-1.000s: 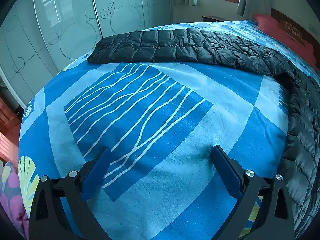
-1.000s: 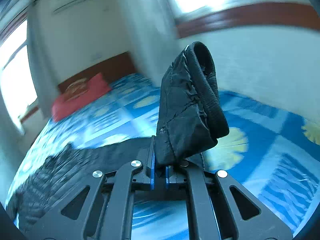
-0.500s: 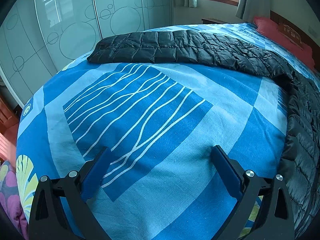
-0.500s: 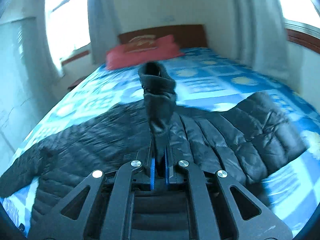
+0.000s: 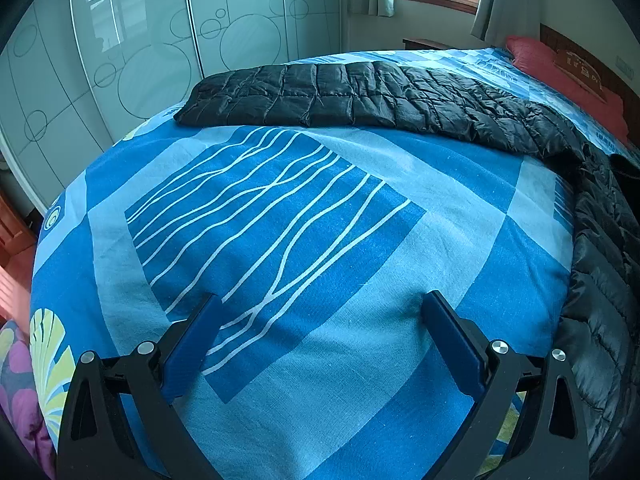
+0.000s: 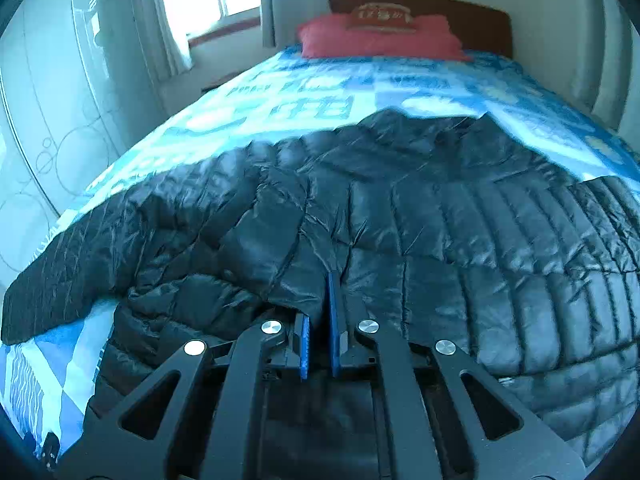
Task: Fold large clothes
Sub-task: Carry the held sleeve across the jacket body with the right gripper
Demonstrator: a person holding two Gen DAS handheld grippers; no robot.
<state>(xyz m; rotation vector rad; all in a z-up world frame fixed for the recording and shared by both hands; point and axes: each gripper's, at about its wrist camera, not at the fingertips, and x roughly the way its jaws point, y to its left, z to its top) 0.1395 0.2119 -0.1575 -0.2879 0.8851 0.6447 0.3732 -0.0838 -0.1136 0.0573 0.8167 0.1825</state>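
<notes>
Right claw setting a folded sleeve onto the jacket body; left claw idling.

Right gripper (image 6: 320,324) is pinching dark quilted fabric between nearly closed jaws that are just easing apart, likely laying the sleeve across the black down jacket (image 6: 440,216) spread on the bed (image 6: 320,96). Left gripper (image 5: 320,340) is hovering wide open over bare blue bedcover, holding nothing, jacket's far sleeve (image 5: 320,92) lying beyond.
</notes>
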